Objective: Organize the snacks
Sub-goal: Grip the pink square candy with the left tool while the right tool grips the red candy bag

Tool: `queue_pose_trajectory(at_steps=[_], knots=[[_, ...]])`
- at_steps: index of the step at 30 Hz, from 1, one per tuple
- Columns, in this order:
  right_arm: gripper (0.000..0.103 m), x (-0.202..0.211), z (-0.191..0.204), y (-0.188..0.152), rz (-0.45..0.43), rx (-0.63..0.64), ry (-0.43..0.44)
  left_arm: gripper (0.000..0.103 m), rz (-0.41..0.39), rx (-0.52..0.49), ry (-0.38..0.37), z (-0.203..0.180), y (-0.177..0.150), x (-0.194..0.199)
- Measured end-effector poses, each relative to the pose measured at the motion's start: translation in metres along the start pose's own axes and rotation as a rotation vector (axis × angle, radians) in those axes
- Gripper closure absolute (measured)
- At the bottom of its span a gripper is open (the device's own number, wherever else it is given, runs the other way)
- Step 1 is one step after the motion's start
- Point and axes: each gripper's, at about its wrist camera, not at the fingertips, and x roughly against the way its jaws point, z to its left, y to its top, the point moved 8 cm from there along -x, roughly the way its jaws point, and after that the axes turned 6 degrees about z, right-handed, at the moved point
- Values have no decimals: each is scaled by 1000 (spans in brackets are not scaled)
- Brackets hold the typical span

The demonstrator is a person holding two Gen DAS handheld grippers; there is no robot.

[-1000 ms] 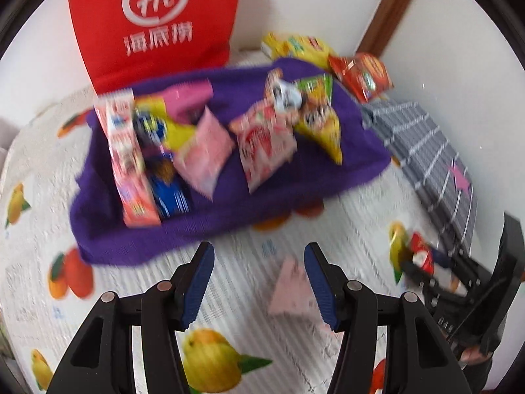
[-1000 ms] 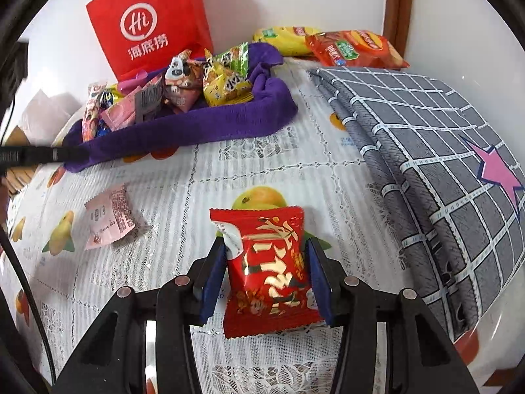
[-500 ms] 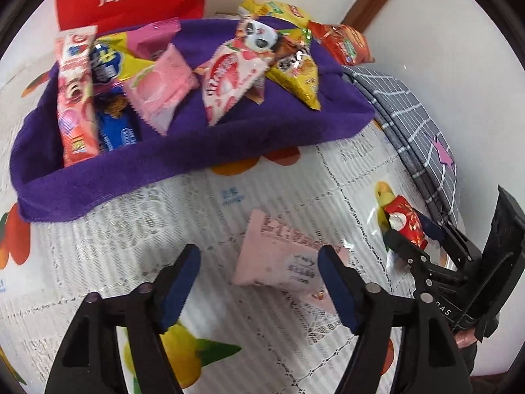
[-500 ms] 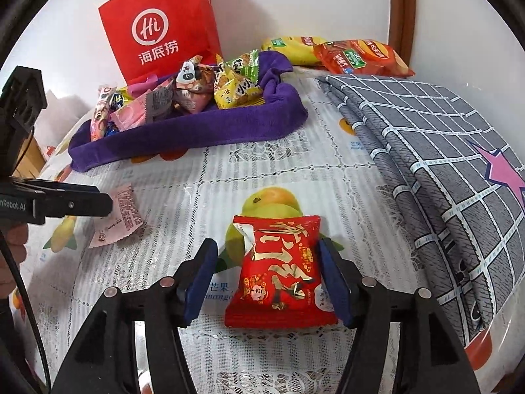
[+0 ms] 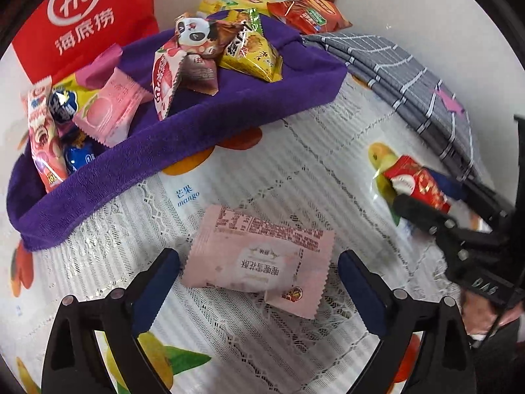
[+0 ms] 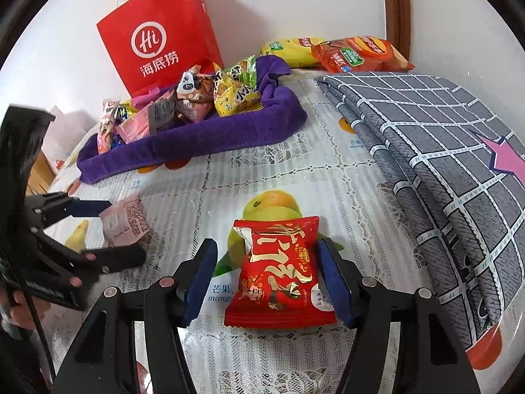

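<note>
A pink snack packet [image 5: 259, 256] lies flat on the fruit-print tablecloth between the open fingers of my left gripper [image 5: 259, 282]; it also shows in the right wrist view [image 6: 126, 221]. A red snack packet [image 6: 279, 272] lies on the cloth between the open fingers of my right gripper [image 6: 267, 279]; it shows in the left wrist view too [image 5: 416, 185]. Neither packet is gripped. A purple cloth basket [image 5: 157, 151] at the back holds several snack packs [image 5: 183, 65]; it also shows in the right wrist view [image 6: 203, 138].
A red paper bag [image 6: 157, 36] stands behind the basket against the wall. Yellow [image 6: 292, 51] and orange [image 6: 357, 54] chip bags lie at the back. A folded grey checked cloth [image 6: 443, 151] covers the table's right side.
My left gripper has moved forward and opened wider around the pink packet. My right gripper has opened off the red packet, which now lies free on the cloth.
</note>
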Motion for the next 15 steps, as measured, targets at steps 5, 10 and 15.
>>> queue_pose_trajectory(at_steps=[5, 10, 15], knots=[[41, 0, 1, 0, -3, -2, -6, 15, -14, -5, 49, -1, 1, -1], [41, 0, 0, 0, -5, -8, 3, 34, -36, 24, 48, 7, 2, 4], [41, 0, 0, 1, -5, -7, 0, 43, -40, 46, 29, 13, 1, 9]])
